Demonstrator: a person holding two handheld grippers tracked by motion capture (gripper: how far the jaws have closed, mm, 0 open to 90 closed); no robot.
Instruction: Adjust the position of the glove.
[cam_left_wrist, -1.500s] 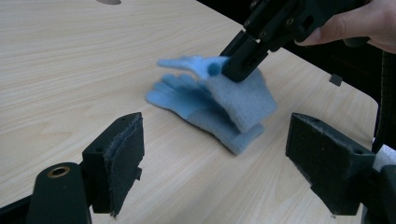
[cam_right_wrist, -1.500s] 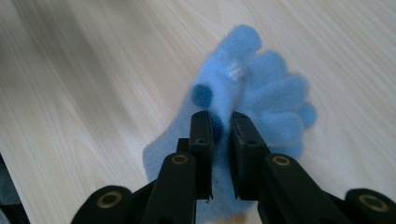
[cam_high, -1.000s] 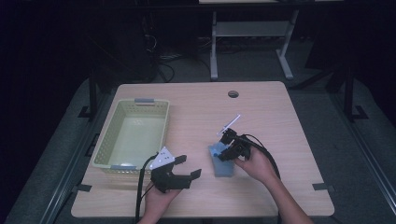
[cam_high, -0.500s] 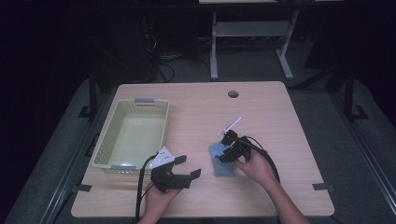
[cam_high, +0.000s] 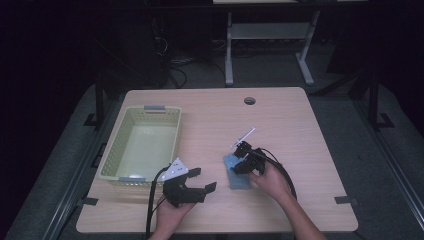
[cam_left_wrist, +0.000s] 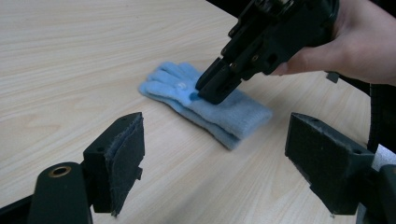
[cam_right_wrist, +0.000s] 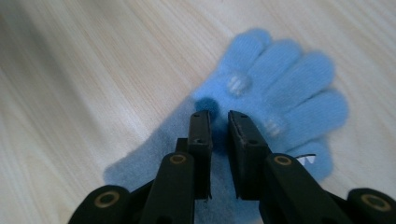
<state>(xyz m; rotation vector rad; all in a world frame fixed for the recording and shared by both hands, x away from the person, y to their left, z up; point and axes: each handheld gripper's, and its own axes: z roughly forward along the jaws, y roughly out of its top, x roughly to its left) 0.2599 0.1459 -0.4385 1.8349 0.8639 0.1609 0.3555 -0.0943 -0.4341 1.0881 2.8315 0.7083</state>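
1. Gloves, light blue and knitted (cam_left_wrist: 205, 106), lie flat as a stacked pair on the wooden table (cam_high: 300, 115), in its front half and right of the middle; their fingertips point away from the person.
2. Small pale patches sit on the fingers of the top glove (cam_right_wrist: 275, 93), as seen in the right gripper view.
3. Right gripper (cam_right_wrist: 218, 122) comes down on the gloves near the base of the thumb. Its jaws stand almost together with a narrow gap between them, and their tips press into the knit. Whether any fabric is caught between them cannot be told.
4. Right hand (cam_high: 272, 178) wraps the body of that gripper, and its black cable loops back along the forearm.
5. Left gripper (cam_high: 196, 180) is near the table's front edge, well apart from the gloves, with its jaws spread wide and nothing between them.
6. Thin white stick (cam_high: 243, 137) lies on the table just beyond the right gripper.
7. Pale green plastic basket (cam_high: 116, 145) stands at the table's left side, just behind the left gripper.
8. Round cable hole (cam_high: 249, 100) sits near the table's far edge.
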